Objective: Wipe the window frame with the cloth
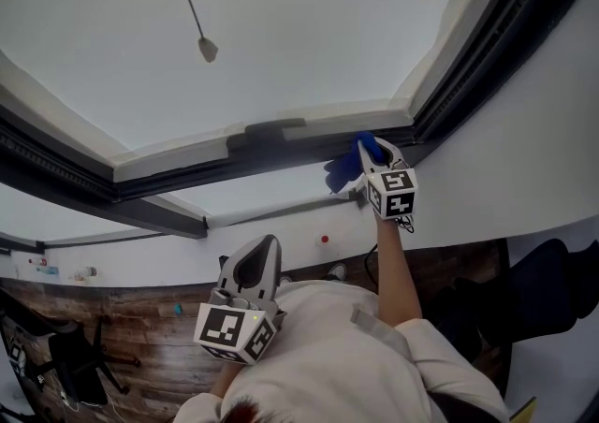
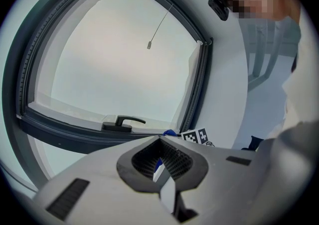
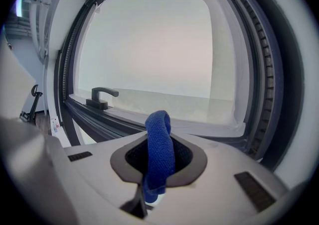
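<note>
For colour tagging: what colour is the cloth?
Blue. The cloth shows best in the right gripper view.

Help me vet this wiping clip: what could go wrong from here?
The cloth is pinched as a narrow strip in the right gripper, so it could slip out, or the bare gripper could scrape the window frame. Wiping sideways, the cloth might snag the handle.
</note>
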Demonstrator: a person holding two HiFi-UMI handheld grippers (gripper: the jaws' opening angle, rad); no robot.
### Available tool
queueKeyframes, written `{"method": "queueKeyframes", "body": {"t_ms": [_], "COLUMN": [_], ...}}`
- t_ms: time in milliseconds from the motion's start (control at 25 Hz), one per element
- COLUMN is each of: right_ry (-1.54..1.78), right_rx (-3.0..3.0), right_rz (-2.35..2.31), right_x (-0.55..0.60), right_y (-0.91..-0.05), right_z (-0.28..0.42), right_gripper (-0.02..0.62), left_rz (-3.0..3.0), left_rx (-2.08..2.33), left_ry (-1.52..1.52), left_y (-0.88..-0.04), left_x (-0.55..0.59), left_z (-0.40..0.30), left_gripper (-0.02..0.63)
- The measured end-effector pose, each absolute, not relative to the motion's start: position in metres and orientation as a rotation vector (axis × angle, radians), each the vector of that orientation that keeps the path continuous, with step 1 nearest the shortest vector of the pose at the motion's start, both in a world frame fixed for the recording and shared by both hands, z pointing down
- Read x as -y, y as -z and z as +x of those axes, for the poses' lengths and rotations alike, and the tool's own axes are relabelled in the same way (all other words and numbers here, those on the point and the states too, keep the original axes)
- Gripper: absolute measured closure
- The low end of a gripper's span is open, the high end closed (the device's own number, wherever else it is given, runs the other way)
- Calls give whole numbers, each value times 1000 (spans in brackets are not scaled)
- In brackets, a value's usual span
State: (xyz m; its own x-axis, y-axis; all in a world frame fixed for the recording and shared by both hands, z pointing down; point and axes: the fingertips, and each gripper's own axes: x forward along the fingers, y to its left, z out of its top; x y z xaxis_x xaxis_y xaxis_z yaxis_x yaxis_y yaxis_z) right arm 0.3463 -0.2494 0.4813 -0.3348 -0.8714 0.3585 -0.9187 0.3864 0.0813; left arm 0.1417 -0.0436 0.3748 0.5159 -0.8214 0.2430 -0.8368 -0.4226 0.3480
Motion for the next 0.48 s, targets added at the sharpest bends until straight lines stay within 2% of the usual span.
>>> {"method": "queueKeyframes", "body": {"t_ms": [480], "right_ry": [-187], "right_rx": [2252], "right_rz": [1627], "right_x": [253], "right_y": [-481], "right_z": [375], "right_gripper": [545], "left_rz": [2314], "left_rx": [1365], "left_ry": [-50], "left_y": [-379], "left_x": [42], "left_z": [145], "left_gripper": [601]}}
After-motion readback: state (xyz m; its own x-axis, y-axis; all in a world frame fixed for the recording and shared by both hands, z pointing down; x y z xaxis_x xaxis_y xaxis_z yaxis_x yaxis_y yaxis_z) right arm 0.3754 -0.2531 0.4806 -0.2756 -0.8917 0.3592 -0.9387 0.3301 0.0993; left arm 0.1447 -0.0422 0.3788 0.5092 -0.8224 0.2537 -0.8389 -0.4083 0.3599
